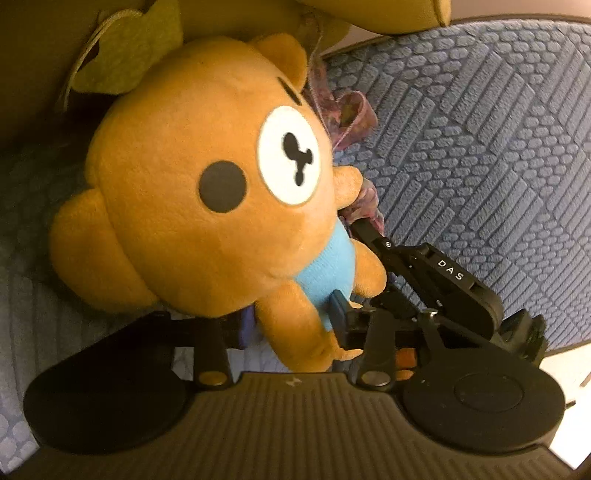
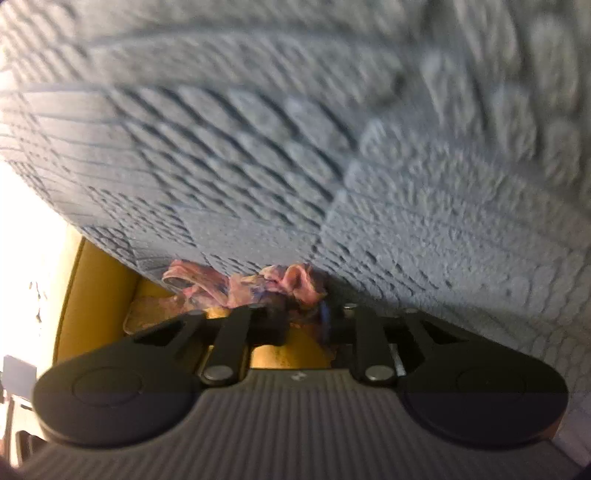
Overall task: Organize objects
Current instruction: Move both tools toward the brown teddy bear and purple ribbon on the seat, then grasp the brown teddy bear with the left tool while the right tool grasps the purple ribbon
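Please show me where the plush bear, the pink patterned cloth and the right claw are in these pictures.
plush bear [image 1: 207, 192]: left wrist view, on its orange face beside the black eye.
pink patterned cloth [image 2: 258, 286]: right wrist view, on the crumpled folds ahead of the fingers.
right claw [image 2: 306, 325]: right wrist view, midway between its fingertips.

Plush bear [image 1: 207, 184] in left tool [image 1: 291, 325]

A blue textured mattress [image 1: 461, 147] fills the scene; mustard-yellow upholstered furniture [image 1: 369, 11] borders it, with bright light [image 2: 33, 229] beyond the mattress edge.
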Motion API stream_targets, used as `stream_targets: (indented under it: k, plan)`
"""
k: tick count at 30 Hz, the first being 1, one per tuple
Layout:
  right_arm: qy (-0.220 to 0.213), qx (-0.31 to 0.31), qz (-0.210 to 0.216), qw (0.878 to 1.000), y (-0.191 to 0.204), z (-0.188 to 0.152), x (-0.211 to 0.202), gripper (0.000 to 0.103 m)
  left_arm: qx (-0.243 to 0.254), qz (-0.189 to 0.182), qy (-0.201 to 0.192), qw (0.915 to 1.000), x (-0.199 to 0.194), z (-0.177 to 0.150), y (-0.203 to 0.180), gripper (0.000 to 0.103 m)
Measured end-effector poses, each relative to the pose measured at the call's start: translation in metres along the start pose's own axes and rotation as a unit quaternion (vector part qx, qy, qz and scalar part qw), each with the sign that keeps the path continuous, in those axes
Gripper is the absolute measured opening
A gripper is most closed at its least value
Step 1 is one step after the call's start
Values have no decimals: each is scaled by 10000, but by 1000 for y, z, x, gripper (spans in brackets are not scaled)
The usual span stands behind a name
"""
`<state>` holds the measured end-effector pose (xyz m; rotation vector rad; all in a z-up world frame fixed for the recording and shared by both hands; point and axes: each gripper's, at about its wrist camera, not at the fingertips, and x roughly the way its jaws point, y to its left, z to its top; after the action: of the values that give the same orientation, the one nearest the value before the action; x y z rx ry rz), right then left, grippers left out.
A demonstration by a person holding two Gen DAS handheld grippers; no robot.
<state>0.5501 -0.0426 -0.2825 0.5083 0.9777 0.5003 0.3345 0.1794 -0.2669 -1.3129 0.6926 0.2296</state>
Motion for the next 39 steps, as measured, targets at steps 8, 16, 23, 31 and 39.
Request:
stream_targets:
  k: [8, 16, 23, 31, 39]
  plan:
    - [-103, -119, -260, 9995, 6, -12, -31, 12, 831, 227, -19, 9963, -20, -17, -27, 39]
    - [-392, -499, -834, 9945, 11, -27, -67, 12, 1979, 578, 111, 9785, -45, -42, -41, 33]
    - [-672, -1236, -1567, 9776, 40, -68, -105, 12, 2726, 785, 275, 9585, -69, -62, -48, 31]
    - [-709, -1798, -2324, 9532, 51, -118, -134, 12, 2999, 707, 573, 9496, -89, -72, -42, 30]
    - [-272, -2019, -2717, 9406, 46, -155, -128, 12, 2871, 921, 535, 9520, -90, -67, -39, 30]
